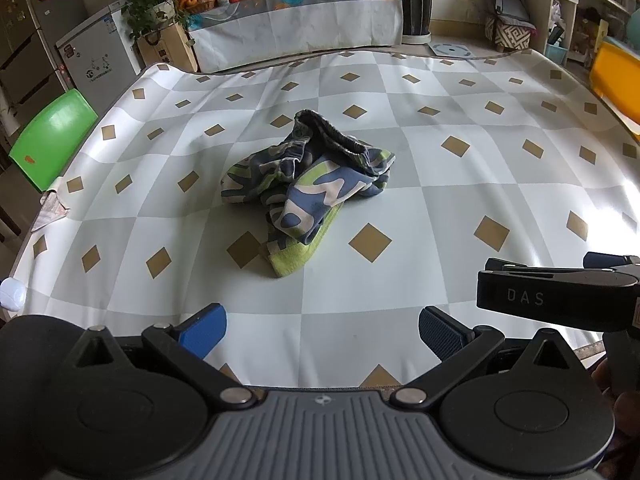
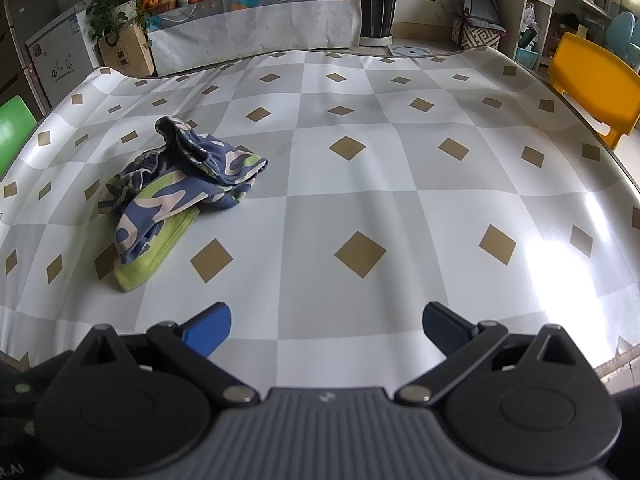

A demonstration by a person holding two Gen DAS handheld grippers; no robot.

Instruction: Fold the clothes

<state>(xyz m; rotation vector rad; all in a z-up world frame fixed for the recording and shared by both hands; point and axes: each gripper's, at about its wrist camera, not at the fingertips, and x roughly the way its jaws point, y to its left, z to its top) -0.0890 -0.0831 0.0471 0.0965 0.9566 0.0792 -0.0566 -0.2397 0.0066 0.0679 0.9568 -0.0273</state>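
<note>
Left wrist view: camouflage garment (image 1: 308, 184) is seen crumpled, unfolded, on the tablecloth (image 1: 460, 200); left gripper (image 1: 322, 330) and right gripper (image 2: 326, 326) are held wide open, empty, well short.

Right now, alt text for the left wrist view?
A crumpled camouflage-print garment with a lime-green hem lies in a heap mid-table on a grey-and-white checked tablecloth. The left tongs sit open and empty in the near foreground, short of it. The right tongs show at the right edge.
</note>
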